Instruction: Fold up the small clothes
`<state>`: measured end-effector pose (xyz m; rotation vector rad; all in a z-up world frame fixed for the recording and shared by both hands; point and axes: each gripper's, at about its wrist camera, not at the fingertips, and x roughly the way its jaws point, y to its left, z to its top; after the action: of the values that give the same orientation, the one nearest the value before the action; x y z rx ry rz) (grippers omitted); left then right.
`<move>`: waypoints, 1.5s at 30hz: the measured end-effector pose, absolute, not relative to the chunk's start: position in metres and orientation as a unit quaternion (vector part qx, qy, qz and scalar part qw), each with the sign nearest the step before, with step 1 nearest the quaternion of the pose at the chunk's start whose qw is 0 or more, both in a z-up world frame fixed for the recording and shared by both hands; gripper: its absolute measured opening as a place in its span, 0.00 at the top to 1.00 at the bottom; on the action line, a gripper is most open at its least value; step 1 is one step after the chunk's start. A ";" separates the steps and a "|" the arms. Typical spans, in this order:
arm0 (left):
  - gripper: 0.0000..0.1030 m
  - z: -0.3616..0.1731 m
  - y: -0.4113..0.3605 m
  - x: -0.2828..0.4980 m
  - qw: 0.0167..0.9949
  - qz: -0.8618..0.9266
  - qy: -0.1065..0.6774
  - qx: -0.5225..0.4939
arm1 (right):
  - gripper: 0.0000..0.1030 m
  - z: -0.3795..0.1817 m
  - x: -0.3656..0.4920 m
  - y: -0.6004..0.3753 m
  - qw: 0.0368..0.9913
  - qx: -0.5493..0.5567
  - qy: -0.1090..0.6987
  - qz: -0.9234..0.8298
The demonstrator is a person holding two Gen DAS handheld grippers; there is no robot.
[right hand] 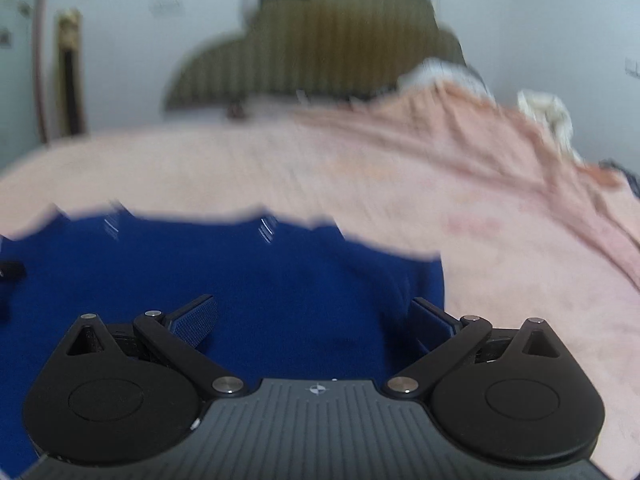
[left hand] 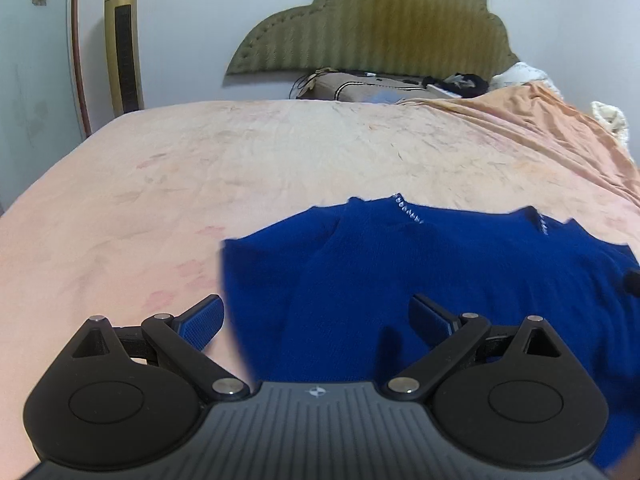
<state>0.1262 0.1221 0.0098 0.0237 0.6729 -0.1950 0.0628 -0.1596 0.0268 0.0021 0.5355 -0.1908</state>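
Blue knit sweater [left hand: 420, 280] lies spread flat on the pink bedsheet [left hand: 280, 152], on the part of the bed farthest from the headboard [left hand: 372, 28]; its neckline with a row of pale stitches points toward the headboard. Left gripper [left hand: 316, 320] hovers low over the sweater's left edge, jaws spread wide with nothing between them: the left pad sits over bare sheet just outside the sweater, the right pad over the blue fabric. Whether either pad touches the cloth cannot be told. Right wrist view is motion-blurred. Right gripper [right hand: 316, 320] is likewise spread wide and empty, over the sweater's right side: its left pad is over the knit, its right pad just at the sweater's right edge where the sheet begins. Sweater [right hand: 220, 288] fills the lower left of that view, bedsheet [right hand: 500, 240] to its right. Beyond the sweater, against the headboard, a brown pillow [left hand: 360, 88] with dark items on it. Left of the headboard, a gold tower fan [left hand: 124, 44] stands against the wall. Right of the sweater the sheet bunches into folds toward a white blanket [left hand: 608, 116].
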 end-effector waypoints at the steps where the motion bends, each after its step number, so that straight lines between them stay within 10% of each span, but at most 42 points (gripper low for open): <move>1: 0.03 0.011 0.132 0.121 0.938 -0.091 0.333 0.014 | 0.00 0.033 0.053 -0.151 0.966 -0.005 0.248 -0.075; 25: 0.02 -0.025 0.208 0.210 0.813 -0.255 0.430 -0.298 | 0.01 -0.006 -0.021 0.086 0.890 -0.386 0.208 0.130; 35: 0.04 -0.025 0.159 0.263 0.825 -0.277 0.426 -0.248 | 0.08 -0.010 0.030 0.124 0.906 -0.357 0.190 0.120; 40: 0.76 -0.017 0.131 0.275 0.853 -0.224 0.447 -0.148 | 0.34 -0.012 0.025 0.128 0.905 -0.357 0.181 0.143; 45: 0.90 -0.009 0.119 0.269 0.857 -0.197 0.460 -0.123 | 0.79 -0.017 0.017 0.137 0.893 -0.386 0.174 0.154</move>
<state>0.2690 0.1194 -0.0093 -0.2576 0.9676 -0.4143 0.0174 0.1372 -0.0172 -0.8006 0.3609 0.3200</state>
